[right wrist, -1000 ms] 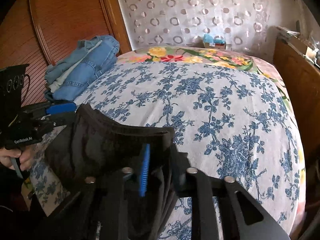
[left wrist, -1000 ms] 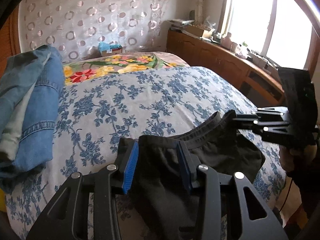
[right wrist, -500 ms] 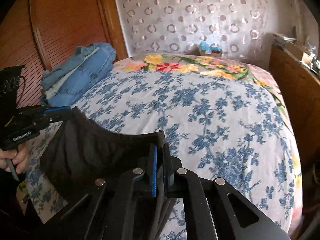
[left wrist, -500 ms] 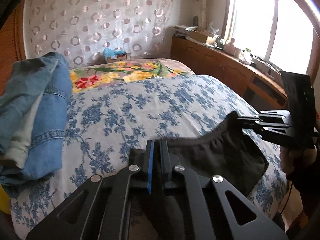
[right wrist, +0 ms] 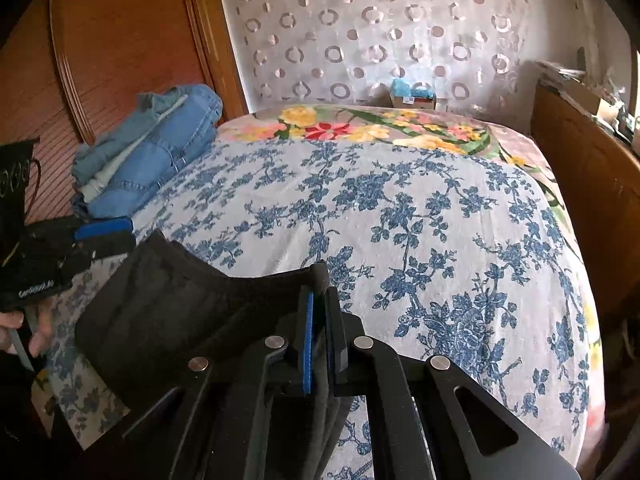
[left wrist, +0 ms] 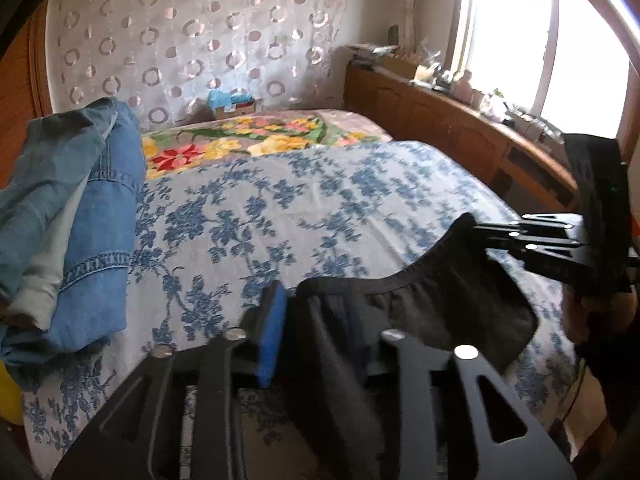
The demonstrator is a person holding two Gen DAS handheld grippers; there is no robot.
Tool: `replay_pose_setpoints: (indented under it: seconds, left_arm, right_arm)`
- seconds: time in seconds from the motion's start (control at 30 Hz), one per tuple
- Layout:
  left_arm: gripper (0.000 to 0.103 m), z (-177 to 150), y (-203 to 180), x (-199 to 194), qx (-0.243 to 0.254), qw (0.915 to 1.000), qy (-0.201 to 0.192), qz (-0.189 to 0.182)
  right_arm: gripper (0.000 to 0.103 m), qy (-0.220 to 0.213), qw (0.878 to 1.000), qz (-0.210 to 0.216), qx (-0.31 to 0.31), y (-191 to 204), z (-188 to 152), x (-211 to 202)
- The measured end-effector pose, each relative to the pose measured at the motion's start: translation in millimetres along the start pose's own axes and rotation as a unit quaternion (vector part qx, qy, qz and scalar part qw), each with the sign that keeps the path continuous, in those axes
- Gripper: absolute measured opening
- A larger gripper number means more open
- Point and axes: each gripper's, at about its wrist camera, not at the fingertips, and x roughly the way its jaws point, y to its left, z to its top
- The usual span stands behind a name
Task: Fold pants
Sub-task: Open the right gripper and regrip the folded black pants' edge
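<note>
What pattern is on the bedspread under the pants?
Blue flowers on white bedspread; clearest in the right wrist view.

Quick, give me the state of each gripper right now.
Left gripper: jaws opening, the black fabric pants lying loose between them.
Right gripper: shut on the pants' elastic waistband.

We see daylight from the window (left wrist: 516,32), which is blown out white. The bed (right wrist: 400,220) is evenly lit. Edges bend strongly, corners are dark, slight blur everywhere.
</note>
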Motion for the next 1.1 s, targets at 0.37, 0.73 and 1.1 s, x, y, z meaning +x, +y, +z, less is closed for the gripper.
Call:
replay_pose_setpoints:
  seconds: [0.37,0.73,1.1]
  left_arm:
    - [0.077,-2.6,-7.9,-4.7,0.011,0.9998,-0.002,0.019]
    - [0.077,-11.7,-2.8,4.4,0.003,0.9993,0.018,0.032]
    - [0.077,-16.9,2.1,23.4,-0.001,0.9979,0.051,0.040]
  right_arm:
    - [0.026,-0.010,1.000,-0.023,0.010,-3.3,-9.3,-19.9]
    - [0.042,0.000,0.999,-0.020,0.046,-6.2,-40.4,-49.7]
    - [0.042,0.032,0.998,-0.015,0.060,-8.8,-37.6,-30.1]
